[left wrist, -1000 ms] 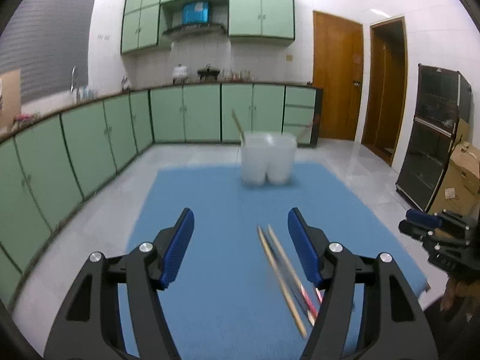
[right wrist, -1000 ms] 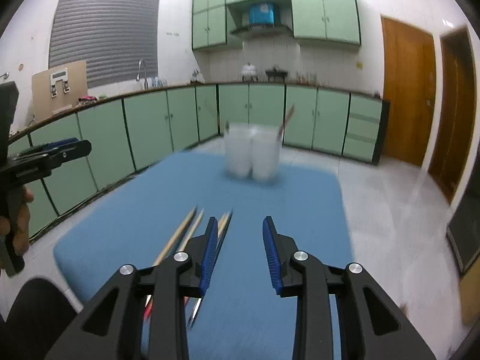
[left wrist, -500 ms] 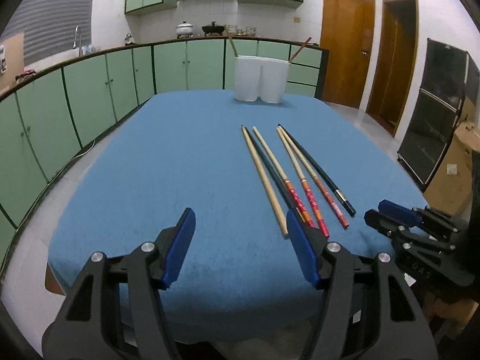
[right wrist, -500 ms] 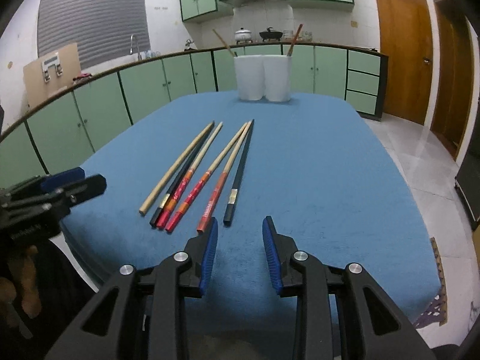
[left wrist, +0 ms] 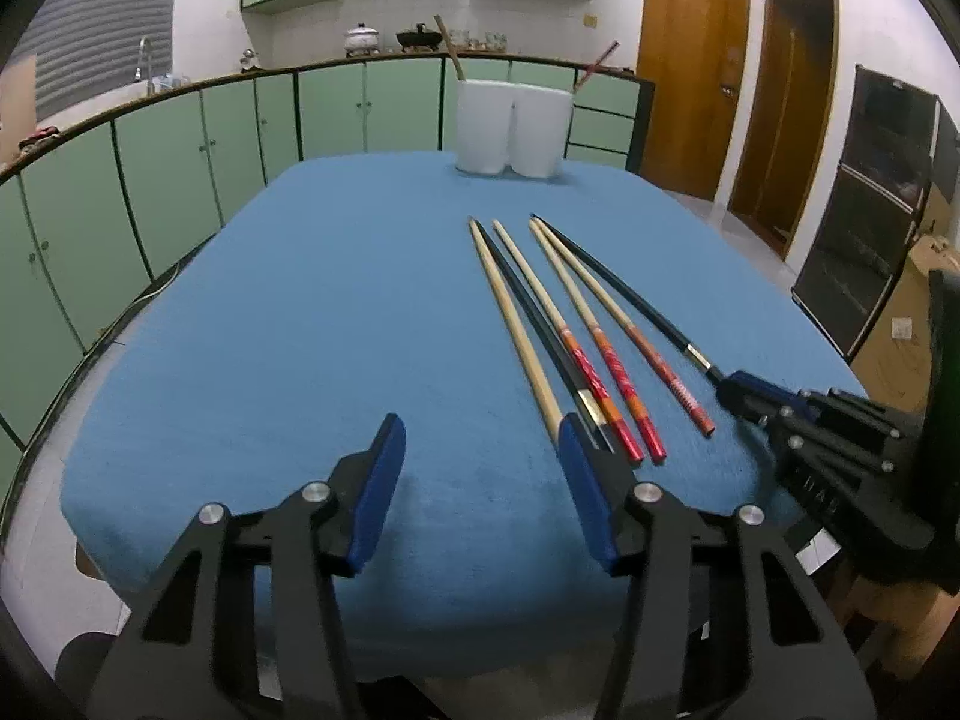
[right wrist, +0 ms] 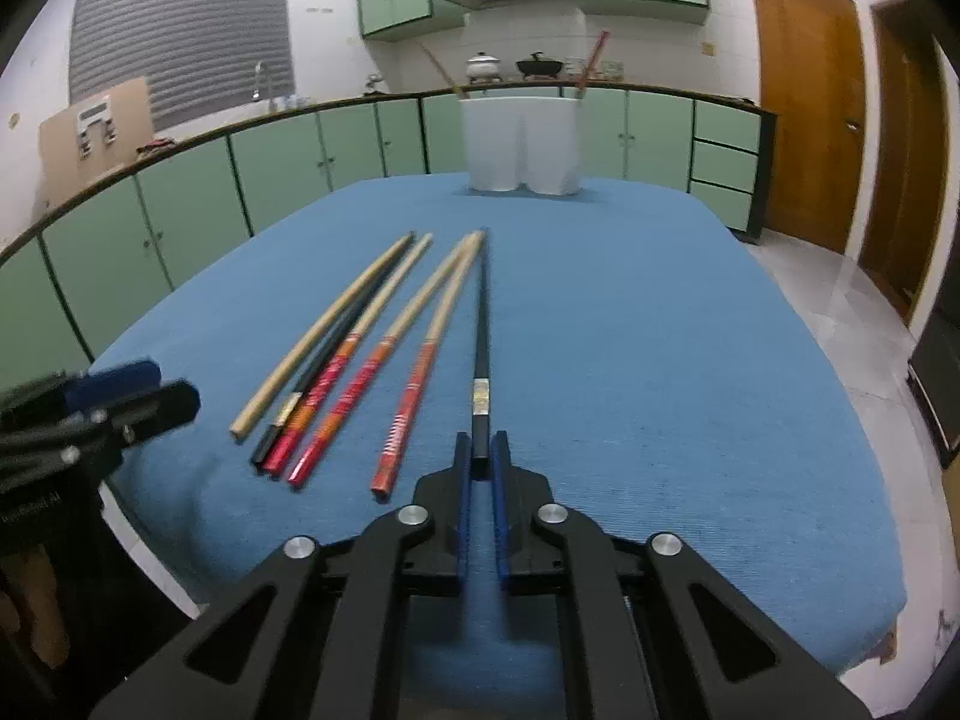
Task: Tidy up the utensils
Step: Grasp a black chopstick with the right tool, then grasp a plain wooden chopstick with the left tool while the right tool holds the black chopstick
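Several chopsticks lie side by side on the blue table (left wrist: 300,330): a plain wooden one (left wrist: 516,330), a black one (left wrist: 543,339) beside it, three red-handled ones (right wrist: 351,396), and a second black chopstick (right wrist: 480,324) on the right. My right gripper (right wrist: 479,456) is shut on the near end of that black chopstick, which lies on the cloth; it also shows in the left wrist view (left wrist: 741,399). My left gripper (left wrist: 480,480) is open and empty above the near table edge, left of the chopsticks. A white two-cup holder (left wrist: 513,126) stands at the far end with one chopstick in each cup.
Green cabinets (left wrist: 180,156) run along the left and back walls. Two wooden doors (left wrist: 690,102) and a dark cabinet (left wrist: 870,240) are at the right. The table's near edge (right wrist: 780,648) lies just under both grippers.
Both grippers have pulled back toward the near table edge and come lower. My right gripper has shut on the end of the right black chopstick. My left gripper stays open.
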